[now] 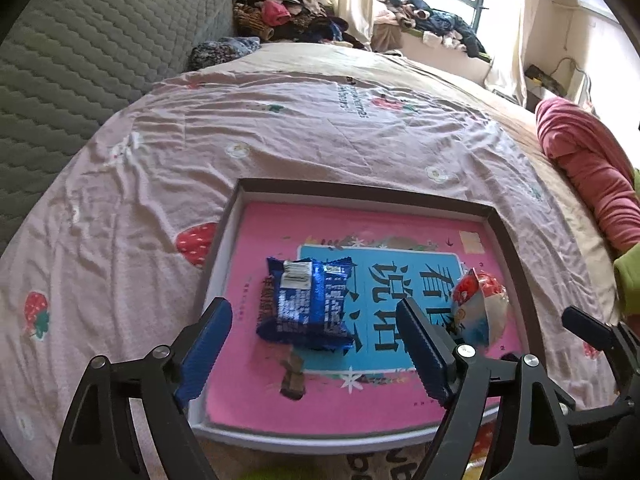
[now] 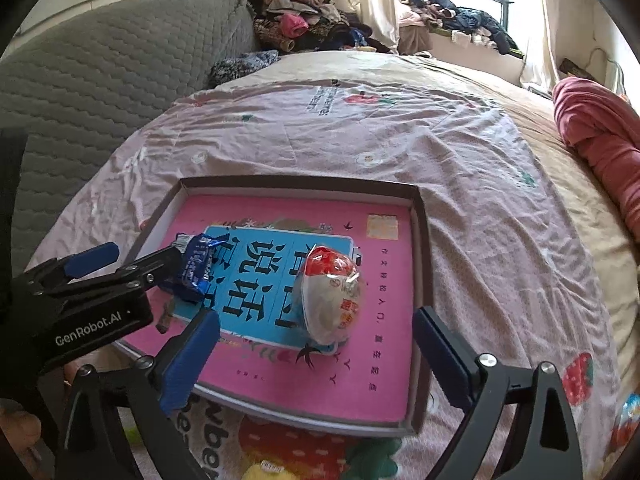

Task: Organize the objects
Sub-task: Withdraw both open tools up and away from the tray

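A shallow dark-rimmed box lies on the bed with a pink and blue book inside it. A blue snack packet lies on the book's left part. A red and white egg-shaped packet lies on its right part. My left gripper is open and empty, just in front of the blue packet. My right gripper is open and empty, just in front of the egg-shaped packet. The left gripper's body shows at the left of the right wrist view.
The bed has a pink strawberry-print sheet. A grey quilted headboard stands at the left. A red blanket lies at the right edge. Clothes are piled at the back by the window.
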